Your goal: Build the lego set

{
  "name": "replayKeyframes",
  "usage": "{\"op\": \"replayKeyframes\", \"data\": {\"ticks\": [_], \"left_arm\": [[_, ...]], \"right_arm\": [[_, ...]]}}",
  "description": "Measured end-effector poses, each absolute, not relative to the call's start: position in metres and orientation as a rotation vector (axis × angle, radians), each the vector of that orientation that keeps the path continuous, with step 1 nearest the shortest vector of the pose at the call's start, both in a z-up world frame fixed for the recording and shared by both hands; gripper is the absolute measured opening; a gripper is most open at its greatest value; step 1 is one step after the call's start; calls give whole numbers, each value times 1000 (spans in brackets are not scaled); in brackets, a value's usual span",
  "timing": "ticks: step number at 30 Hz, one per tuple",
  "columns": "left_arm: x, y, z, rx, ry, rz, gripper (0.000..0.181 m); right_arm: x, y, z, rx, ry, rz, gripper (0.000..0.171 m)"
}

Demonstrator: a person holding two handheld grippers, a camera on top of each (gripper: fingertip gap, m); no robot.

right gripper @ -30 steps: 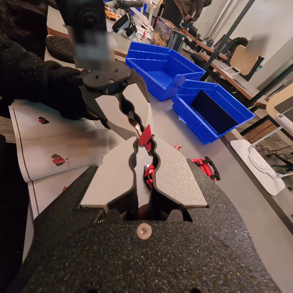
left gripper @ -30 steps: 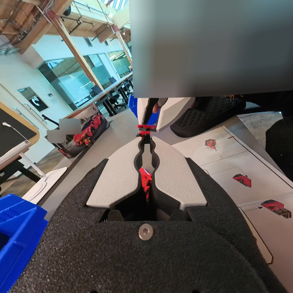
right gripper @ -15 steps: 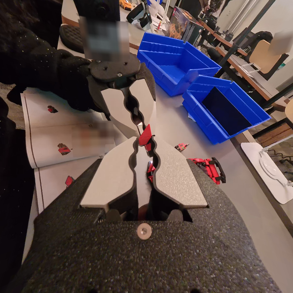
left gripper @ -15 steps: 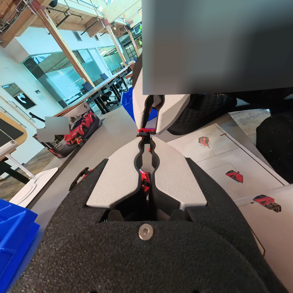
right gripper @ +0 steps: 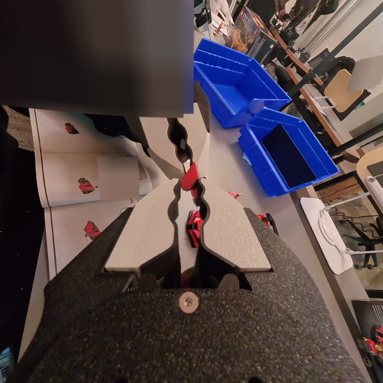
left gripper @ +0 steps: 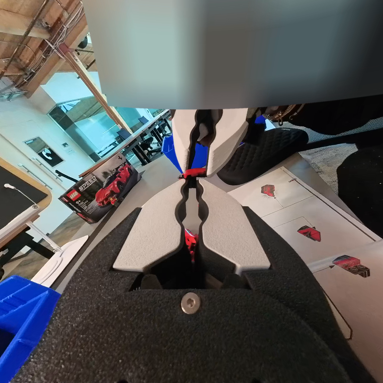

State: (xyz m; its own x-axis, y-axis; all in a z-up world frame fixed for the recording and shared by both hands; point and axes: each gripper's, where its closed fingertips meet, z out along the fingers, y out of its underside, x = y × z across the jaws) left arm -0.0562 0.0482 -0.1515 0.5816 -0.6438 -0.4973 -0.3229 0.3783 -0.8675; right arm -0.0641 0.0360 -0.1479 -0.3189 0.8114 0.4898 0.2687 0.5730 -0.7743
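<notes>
My left gripper point(left gripper: 191, 183) is shut on a small black piece point(left gripper: 191, 184) at its tips. My right gripper point(left gripper: 195, 173) comes down from above, shut on a red wedge piece point(left gripper: 194, 172) that touches the black piece. In the right wrist view my right gripper point(right gripper: 189, 183) holds the red wedge piece point(right gripper: 189, 176), and the left gripper point(right gripper: 185, 166) meets it tip to tip. Both are held above the grey table. A red car assembly point(right gripper: 194, 228) lies on the table below, seen through the gap between the fingers; it also shows in the left wrist view point(left gripper: 190, 240).
The open instruction booklet point(right gripper: 68, 172) lies on the table by the person's dark sleeves. Two blue bins point(right gripper: 234, 83) point(right gripper: 290, 153) stand beyond. Loose red pieces point(right gripper: 235, 194) point(right gripper: 266, 219) lie near the assembly. The set's box point(left gripper: 99, 192) and a white lamp base point(right gripper: 323, 234) sit by the table edge. Only a small space, under 4 cm, lies between the two pairs of fingers.
Both grippers stay shut and tip to tip. The pair has shifted slightly, and the left gripper looks closer and larger in the right wrist view.
</notes>
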Motion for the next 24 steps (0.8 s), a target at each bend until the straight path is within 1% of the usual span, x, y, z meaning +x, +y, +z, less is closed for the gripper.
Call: {"op": "replayKeyframes", "data": {"ticks": [24], "left_arm": [[-57, 51, -154, -1221, 990, -210, 6]], "right_arm": [[-65, 39, -150, -873, -1839, 712, 15]]}}
